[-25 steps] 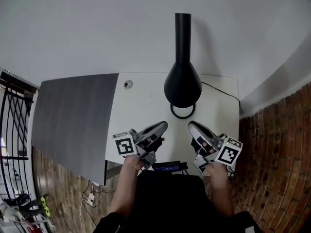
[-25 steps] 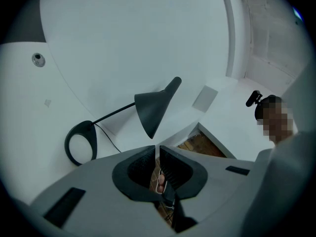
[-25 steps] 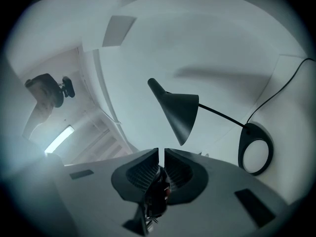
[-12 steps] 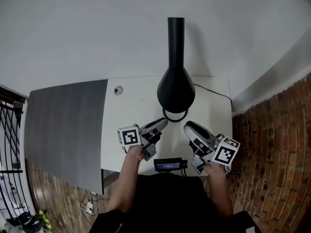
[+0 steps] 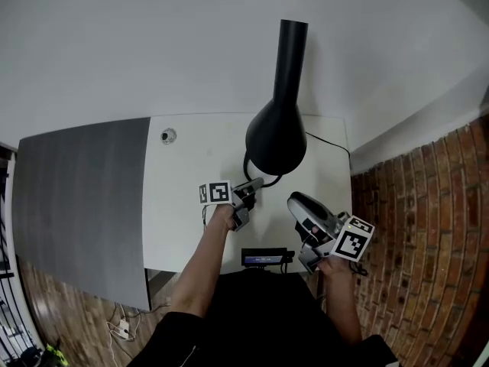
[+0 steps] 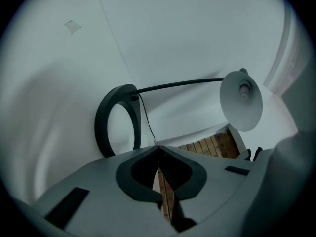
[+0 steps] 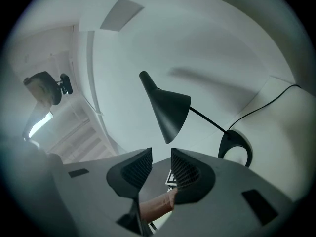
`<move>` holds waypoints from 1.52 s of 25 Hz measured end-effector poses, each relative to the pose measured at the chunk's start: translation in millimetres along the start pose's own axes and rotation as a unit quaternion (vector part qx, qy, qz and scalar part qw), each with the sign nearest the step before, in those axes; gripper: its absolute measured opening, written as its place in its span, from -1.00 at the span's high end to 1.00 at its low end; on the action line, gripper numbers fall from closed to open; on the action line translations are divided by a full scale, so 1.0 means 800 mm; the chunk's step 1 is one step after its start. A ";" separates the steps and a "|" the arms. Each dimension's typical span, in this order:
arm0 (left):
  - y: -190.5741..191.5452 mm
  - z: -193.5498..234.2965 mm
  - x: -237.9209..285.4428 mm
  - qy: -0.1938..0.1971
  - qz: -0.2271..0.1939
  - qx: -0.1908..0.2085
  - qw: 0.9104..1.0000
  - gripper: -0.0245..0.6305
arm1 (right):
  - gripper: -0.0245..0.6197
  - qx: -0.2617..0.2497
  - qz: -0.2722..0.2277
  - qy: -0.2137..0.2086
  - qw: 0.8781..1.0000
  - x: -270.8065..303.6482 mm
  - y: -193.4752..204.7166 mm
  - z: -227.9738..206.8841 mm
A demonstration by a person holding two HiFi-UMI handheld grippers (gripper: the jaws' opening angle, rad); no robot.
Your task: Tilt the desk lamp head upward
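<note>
The black desk lamp stands at the back of the white desk (image 5: 183, 205). Its cone head (image 5: 276, 132) hangs over the ring base (image 5: 252, 176). In the left gripper view I see the ring base (image 6: 116, 120), the thin arm (image 6: 177, 85) and the pale inside of the head (image 6: 241, 105). My left gripper (image 5: 256, 182) sits just in front of the base, and its jaw tips (image 6: 158, 147) are shut with nothing held. My right gripper (image 5: 292, 199) hovers to the right, clear of the lamp. It is open (image 7: 160, 154) and empty, looking up at the head (image 7: 168, 110).
A grey panel (image 5: 76, 197) adjoins the desk's left side. A small round fitting (image 5: 168, 136) sits at the back left of the desk. The lamp cord (image 5: 328, 140) runs off to the right. A small black device (image 5: 265, 258) sits at the front edge. Brick flooring (image 5: 412, 228) lies to the right.
My left gripper has reached forward and now sits close to the lamp's ring base. The right gripper has stayed near the front edge. The head view has shifted a little.
</note>
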State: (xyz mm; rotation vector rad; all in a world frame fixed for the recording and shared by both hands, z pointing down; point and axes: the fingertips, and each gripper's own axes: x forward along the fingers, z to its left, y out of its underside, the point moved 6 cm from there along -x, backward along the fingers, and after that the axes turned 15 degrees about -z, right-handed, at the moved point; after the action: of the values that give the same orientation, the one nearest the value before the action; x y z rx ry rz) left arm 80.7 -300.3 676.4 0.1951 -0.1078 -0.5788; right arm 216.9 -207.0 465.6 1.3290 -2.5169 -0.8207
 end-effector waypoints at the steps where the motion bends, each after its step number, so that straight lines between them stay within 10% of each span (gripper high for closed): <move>1: 0.000 0.007 0.003 -0.005 -0.003 -0.008 1.000 0.88 | 0.60 -0.002 0.000 0.002 1.000 0.001 0.000 0.000; 11: 0.010 0.041 0.023 -0.012 -0.004 -0.058 0.998 0.88 | 0.60 -0.003 0.012 0.009 1.000 0.010 0.006 -0.006; 38: 0.007 0.041 0.028 -0.007 -0.014 -0.036 0.999 0.89 | 0.55 0.052 0.015 -0.059 0.997 0.080 0.009 -0.034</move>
State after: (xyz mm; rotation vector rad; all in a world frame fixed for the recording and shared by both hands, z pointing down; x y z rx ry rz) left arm 97.3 -313.6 710.7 0.1219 -0.0976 -0.6102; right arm 185.2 -265.6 486.4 1.3053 -2.6985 -0.7927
